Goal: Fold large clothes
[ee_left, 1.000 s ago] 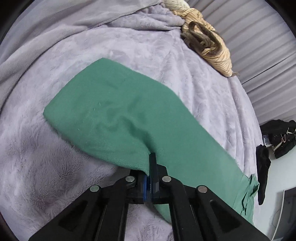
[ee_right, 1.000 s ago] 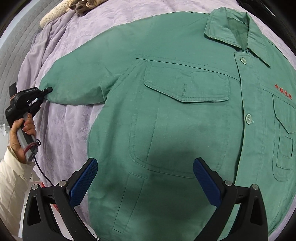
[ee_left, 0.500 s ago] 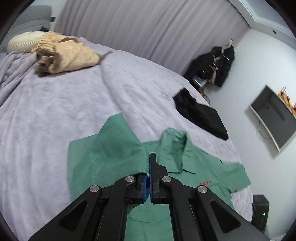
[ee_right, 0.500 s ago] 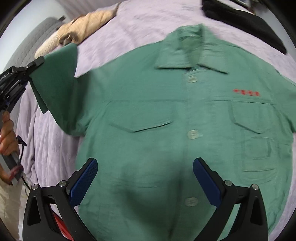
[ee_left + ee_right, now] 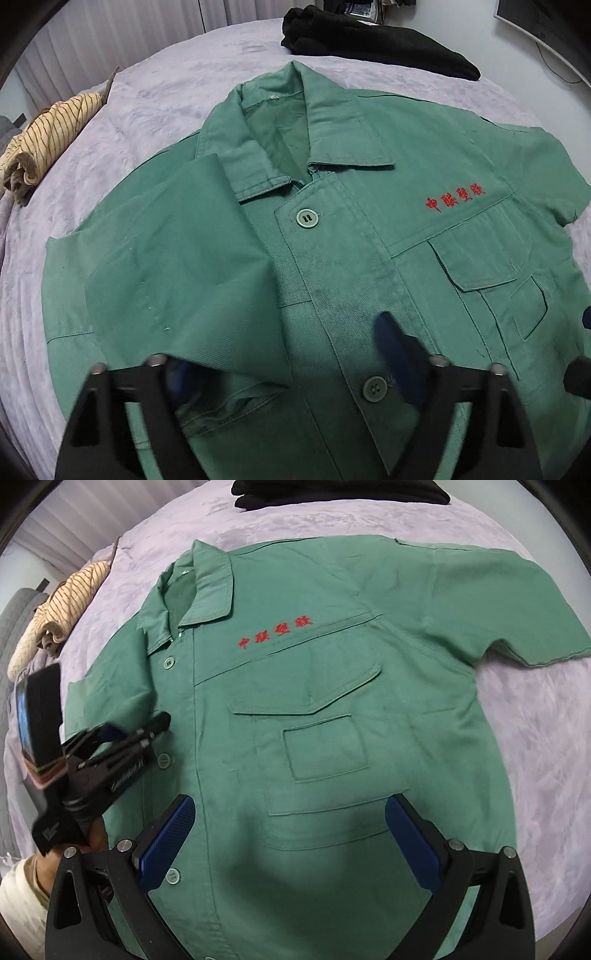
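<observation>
A green short-sleeved work shirt (image 5: 369, 258) with red embroidered characters lies face up on a lilac bed cover; it also shows in the right wrist view (image 5: 325, 709). Its left sleeve (image 5: 177, 266) is folded inward over the chest, up to the button placket. My left gripper (image 5: 288, 354) is open just above the folded sleeve's end, its fingers blurred; it also appears in the right wrist view (image 5: 129, 731). My right gripper (image 5: 291, 834) is open and empty above the shirt's lower front. The shirt's other sleeve (image 5: 517, 602) lies spread out flat.
A striped beige garment (image 5: 48, 140) lies bunched at the far left of the bed cover (image 5: 166, 85). A black garment (image 5: 376, 48) lies at the far edge beyond the collar. A monitor corner shows top right. Curtains hang behind the bed.
My left gripper carried the sleeve up and over onto the shirt's chest, then opened and let it go. My right gripper stayed open and drifted toward the shirt's other side.
</observation>
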Tool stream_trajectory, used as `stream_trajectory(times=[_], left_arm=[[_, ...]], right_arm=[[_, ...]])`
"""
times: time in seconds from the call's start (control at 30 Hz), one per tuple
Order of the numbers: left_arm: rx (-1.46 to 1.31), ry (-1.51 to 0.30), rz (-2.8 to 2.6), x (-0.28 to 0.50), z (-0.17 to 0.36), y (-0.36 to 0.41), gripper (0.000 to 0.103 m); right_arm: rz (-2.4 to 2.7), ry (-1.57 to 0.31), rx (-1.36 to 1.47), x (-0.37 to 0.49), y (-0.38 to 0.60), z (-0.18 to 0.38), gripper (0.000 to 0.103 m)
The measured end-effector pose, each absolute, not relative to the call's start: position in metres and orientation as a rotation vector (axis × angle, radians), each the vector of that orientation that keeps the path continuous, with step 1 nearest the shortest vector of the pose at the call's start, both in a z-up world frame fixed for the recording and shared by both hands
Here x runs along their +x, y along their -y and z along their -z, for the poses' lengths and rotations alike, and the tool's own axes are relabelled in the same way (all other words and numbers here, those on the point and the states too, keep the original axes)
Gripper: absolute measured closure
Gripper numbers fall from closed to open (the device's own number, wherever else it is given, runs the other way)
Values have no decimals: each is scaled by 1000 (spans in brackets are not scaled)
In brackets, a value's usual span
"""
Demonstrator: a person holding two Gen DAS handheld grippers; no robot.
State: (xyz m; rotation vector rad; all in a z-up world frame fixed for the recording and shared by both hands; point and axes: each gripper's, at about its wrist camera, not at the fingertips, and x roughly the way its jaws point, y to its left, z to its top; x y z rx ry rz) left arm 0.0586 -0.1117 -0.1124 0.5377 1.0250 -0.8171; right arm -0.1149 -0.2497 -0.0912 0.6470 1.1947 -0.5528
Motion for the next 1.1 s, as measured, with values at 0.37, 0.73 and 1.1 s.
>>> stream_trajectory(times=[0.37, 0.73, 1.1], left_arm=[[427, -993, 532, 89, 70, -21, 0], [161, -1267, 253, 175, 153, -103, 0], [240, -1237, 302, 175, 145, -92, 1]], right_arm=[[347, -1073, 463, -10, 219, 46, 0], [163, -1311, -8, 119, 88, 162, 35], [372, -943, 850, -15, 296, 103, 85]])
